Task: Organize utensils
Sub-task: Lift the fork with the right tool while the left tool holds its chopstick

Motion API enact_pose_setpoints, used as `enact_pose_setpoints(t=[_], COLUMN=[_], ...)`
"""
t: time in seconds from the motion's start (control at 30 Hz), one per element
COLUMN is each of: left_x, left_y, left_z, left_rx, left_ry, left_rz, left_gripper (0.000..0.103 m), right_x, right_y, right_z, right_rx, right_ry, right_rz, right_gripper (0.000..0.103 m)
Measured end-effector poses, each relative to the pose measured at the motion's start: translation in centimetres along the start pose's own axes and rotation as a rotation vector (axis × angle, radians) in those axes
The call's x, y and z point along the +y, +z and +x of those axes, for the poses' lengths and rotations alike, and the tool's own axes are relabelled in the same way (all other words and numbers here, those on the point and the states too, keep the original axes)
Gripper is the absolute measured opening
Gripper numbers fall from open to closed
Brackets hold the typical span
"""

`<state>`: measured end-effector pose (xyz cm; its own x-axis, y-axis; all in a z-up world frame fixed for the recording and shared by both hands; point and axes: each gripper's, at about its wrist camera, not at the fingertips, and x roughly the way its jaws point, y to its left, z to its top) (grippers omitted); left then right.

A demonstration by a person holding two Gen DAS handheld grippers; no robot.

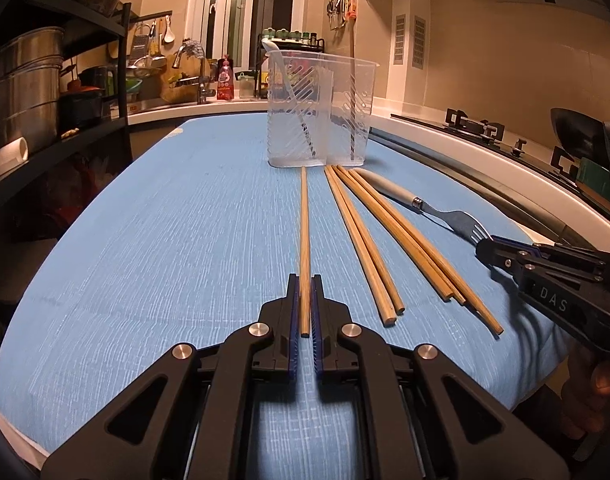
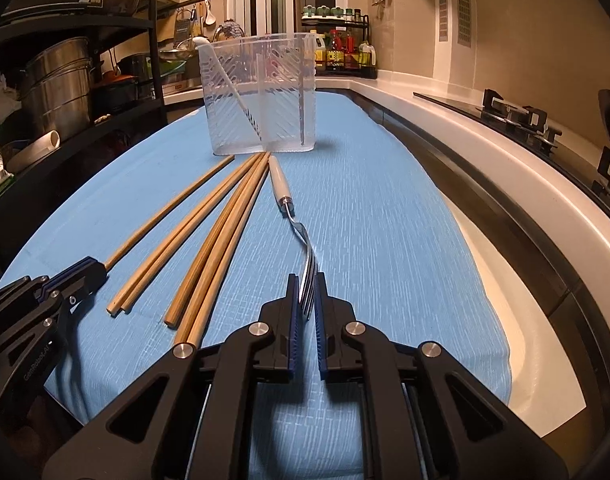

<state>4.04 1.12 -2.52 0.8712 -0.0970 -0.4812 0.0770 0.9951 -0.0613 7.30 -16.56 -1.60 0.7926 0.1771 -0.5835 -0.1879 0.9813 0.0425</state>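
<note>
My left gripper (image 1: 305, 280) is shut on the near end of a single wooden chopstick (image 1: 304, 220), which lies along the blue cloth (image 1: 165, 220) towards the clear plastic utensil holder (image 1: 321, 112). Several more chopsticks (image 1: 365, 240) lie fanned to its right. In the right wrist view my right gripper (image 2: 308, 280) is shut on the tines of a white-handled fork (image 2: 281, 184), whose handle points at the holder (image 2: 261, 100). A white-handled utensil (image 2: 225, 76) leans inside the holder's left compartment. The left gripper (image 2: 93, 272) shows at the left, the loose chopsticks (image 2: 209, 240) between the two grippers.
A gas stove (image 1: 485, 128) and white counter edge run along the right of the cloth. A dark shelf with steel pots (image 1: 29, 80) stands at the left. Sink, bottles and a spice rack (image 2: 337, 52) line the back counter.
</note>
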Motion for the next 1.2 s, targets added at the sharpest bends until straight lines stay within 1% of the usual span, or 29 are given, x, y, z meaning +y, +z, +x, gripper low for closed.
enact_pose_setpoints(t=[0.27, 0.47, 0.7, 0.87, 1.07, 1.2], left_x=[-0.3, -0.3, -0.3, -0.4, -0.4, -0.4], left_y=[0.0, 0.0, 0.2, 0.7, 1.0, 1.4], left_z=[0.4, 0.4, 0.4, 0.6, 0.5, 0.1], left_rx=[-0.026, -0.025, -0.005, 0.035, 0.062, 0.060], left_ry=[0.007, 0.009, 0.018, 0.029, 0.039, 0.047], left_rz=[0.007, 0.002, -0.006, -0.032, -0.034, -0.038], left_gripper=[0.009, 0.009, 0.008, 0.007, 0.006, 0.006], right_x=[-0.3, -0.3, 0.0, 0.1, 0.2, 0.4], right_y=[-0.1, -0.1, 0.0, 0.0, 0.1, 0.3], right_z=[0.0, 0.0, 0.0, 0.0, -0.3, -0.8], right_rx=[-0.004, -0.004, -0.002, 0.001, 0.011, 0.005], right_ry=[0.006, 0.005, -0.010, -0.023, -0.038, -0.048], right_rz=[0.024, 0.028, 0.021, 0.025, 0.034, 0.028], right_gripper=[0.009, 0.008, 0.007, 0.007, 0.005, 0.004])
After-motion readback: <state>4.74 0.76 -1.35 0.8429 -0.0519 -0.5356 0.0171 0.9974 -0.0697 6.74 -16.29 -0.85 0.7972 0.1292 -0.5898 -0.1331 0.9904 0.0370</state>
